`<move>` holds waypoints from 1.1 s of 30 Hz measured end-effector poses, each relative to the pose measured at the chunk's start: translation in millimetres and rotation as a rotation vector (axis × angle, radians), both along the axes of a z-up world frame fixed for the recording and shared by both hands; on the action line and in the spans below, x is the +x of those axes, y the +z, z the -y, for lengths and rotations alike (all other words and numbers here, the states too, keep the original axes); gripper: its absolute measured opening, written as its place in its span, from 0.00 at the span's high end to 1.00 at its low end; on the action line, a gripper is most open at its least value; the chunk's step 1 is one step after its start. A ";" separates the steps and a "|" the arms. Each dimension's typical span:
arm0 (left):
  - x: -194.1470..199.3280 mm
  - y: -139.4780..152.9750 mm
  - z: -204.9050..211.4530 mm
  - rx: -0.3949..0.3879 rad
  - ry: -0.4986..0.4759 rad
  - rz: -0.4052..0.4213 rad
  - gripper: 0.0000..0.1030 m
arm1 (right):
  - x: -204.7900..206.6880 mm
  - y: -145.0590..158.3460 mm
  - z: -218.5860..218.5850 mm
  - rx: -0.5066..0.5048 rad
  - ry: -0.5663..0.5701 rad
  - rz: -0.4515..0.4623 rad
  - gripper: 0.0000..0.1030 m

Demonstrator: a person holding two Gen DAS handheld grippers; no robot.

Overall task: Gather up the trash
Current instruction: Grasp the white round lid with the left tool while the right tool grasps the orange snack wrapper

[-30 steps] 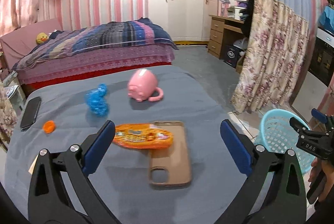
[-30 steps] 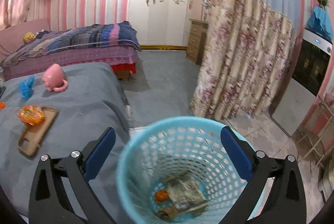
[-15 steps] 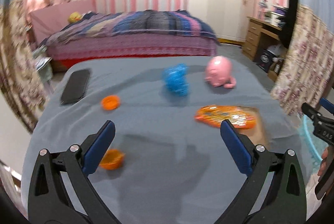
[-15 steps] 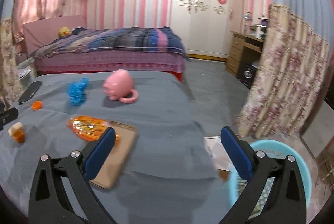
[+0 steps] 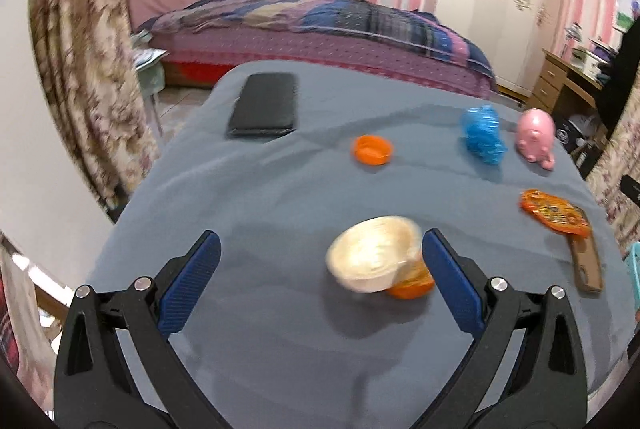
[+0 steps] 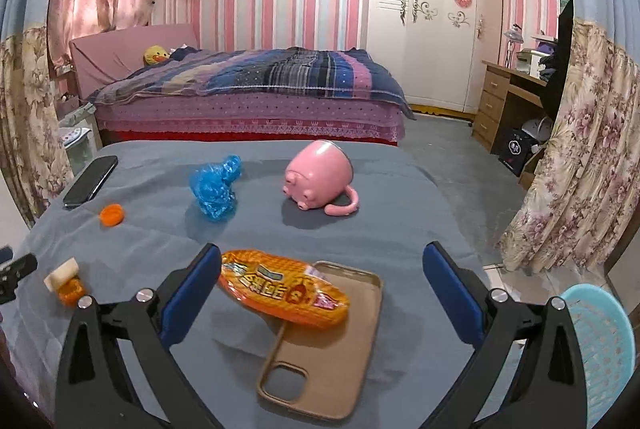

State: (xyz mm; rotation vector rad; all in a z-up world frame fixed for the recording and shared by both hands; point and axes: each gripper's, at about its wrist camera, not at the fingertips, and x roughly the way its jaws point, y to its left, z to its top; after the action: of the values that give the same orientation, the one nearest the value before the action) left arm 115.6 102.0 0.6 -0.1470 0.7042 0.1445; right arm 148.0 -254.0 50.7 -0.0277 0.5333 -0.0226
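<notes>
Cup [image 5: 374, 257], blurred, between left tongs [image 5: 320, 285]

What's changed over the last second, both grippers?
The left gripper swung left from the snack packet to the small cup, now between its open jaws. The right gripper swung from over the basket to the packet. Nothing was grasped; the table items stayed put.

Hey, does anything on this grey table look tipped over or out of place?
Yes. The pink pig mug lies on its side, and the orange snack packet rests partly on the brown phone case.
</notes>
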 end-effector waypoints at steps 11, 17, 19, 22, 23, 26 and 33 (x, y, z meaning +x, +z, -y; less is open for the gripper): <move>3.1 -29.8 -7.1 -0.080 -0.029 -0.064 0.05 | 4.3 -26.3 21.3 -0.049 -0.105 -0.035 0.04; 17.1 -27.6 26.9 -0.035 -0.095 -0.068 0.06 | 11.5 -31.8 34.7 -0.022 -0.131 -0.068 0.04; 25.2 -26.2 30.7 -0.045 -0.102 -0.069 0.06 | 13.6 -33.0 30.9 -0.032 -0.126 -0.069 0.04; 35.4 -30.3 27.6 -0.090 -0.094 -0.092 0.06 | 16.8 -35.9 21.2 -0.069 -0.108 -0.076 0.04; 37.2 -31.7 25.4 -0.101 -0.088 -0.099 0.07 | 18.5 -37.0 18.9 -0.072 -0.104 -0.078 0.04; 41.0 -35.9 15.5 -0.181 -0.089 -0.115 0.15 | 23.9 -39.6 13.5 -0.054 -0.087 -0.089 0.04; 48.4 -40.7 10.8 -0.247 -0.090 -0.137 0.29 | 33.4 -48.0 -1.1 -0.016 -0.044 -0.114 0.04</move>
State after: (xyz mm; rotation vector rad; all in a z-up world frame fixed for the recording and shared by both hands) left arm 164.0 91.2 -40.1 -0.3430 0.8631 -0.0196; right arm 181.4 -253.0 2.8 -0.0333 0.6472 -0.0689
